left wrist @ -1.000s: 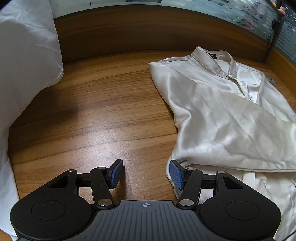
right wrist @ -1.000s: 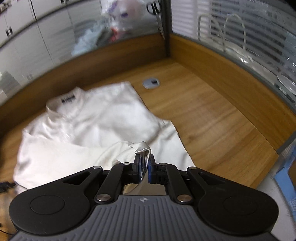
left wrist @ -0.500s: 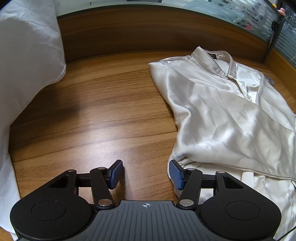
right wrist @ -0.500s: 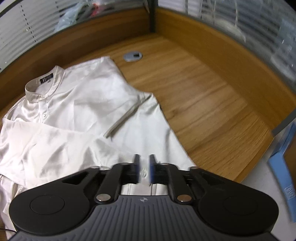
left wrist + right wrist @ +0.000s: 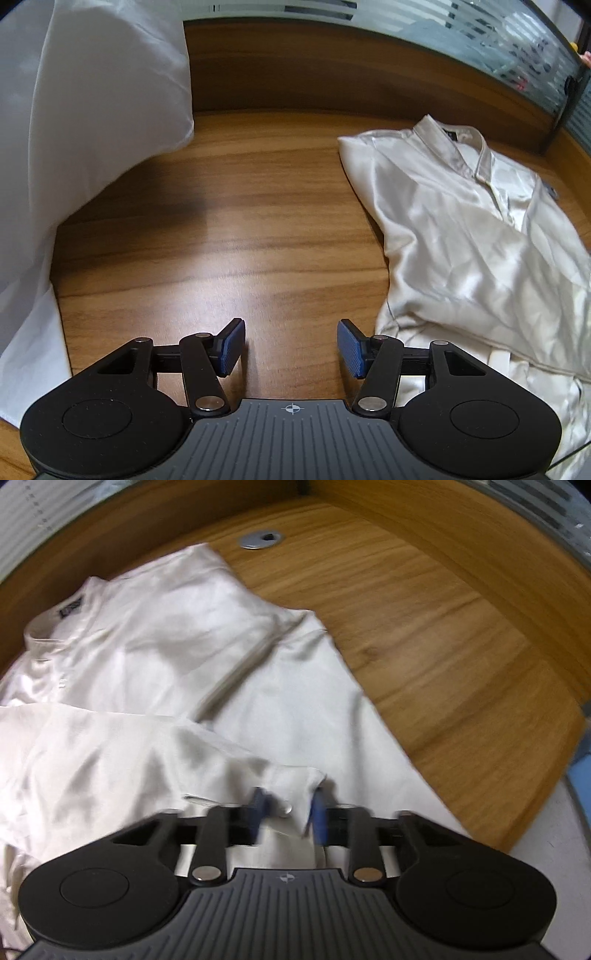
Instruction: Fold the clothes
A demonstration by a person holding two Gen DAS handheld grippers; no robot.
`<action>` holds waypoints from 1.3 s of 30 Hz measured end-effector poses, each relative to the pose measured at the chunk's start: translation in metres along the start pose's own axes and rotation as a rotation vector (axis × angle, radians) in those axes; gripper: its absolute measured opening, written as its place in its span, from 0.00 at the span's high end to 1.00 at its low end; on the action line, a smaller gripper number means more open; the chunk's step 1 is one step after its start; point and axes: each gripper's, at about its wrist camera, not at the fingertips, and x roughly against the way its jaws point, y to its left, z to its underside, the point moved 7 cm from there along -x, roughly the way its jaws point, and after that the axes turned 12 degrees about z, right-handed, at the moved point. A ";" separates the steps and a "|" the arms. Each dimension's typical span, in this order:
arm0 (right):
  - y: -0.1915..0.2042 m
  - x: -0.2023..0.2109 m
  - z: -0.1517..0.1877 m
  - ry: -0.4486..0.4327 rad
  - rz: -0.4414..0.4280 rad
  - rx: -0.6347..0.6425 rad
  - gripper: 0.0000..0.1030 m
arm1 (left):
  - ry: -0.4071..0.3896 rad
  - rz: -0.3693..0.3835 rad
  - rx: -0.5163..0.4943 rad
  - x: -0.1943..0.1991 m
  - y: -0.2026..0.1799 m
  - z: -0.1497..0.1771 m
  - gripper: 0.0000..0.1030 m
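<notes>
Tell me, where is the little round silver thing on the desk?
In the right wrist view, the silver grommet sits at the top on the wooden desk, just beyond the white shirt.

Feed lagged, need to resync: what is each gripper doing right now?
Left gripper: open, empty, over bare desk.
Right gripper: jaws just opened, pads apart, sleeve cuff of the shirt lies between them, not pinched.
</notes>
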 end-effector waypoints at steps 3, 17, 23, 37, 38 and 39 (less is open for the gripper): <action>0.008 0.008 -0.007 -0.037 0.011 0.044 0.91 | -0.021 0.016 0.015 -0.001 -0.001 -0.014 0.44; -0.002 0.022 -0.039 -0.106 0.090 0.051 0.91 | -0.085 0.068 0.126 -0.060 -0.013 -0.114 0.43; -0.001 0.016 -0.038 -0.091 0.091 0.030 0.91 | -0.062 0.081 0.169 -0.098 -0.017 -0.144 0.44; -0.004 0.009 -0.040 -0.069 0.077 0.010 0.91 | -0.006 0.126 0.186 -0.139 -0.040 -0.162 0.90; -0.003 0.009 -0.040 -0.068 0.075 0.009 0.91 | -0.013 0.116 0.157 -0.138 -0.041 -0.163 0.96; -0.003 0.009 -0.040 -0.071 0.073 0.011 0.91 | -0.020 0.107 0.128 -0.137 -0.043 -0.164 0.96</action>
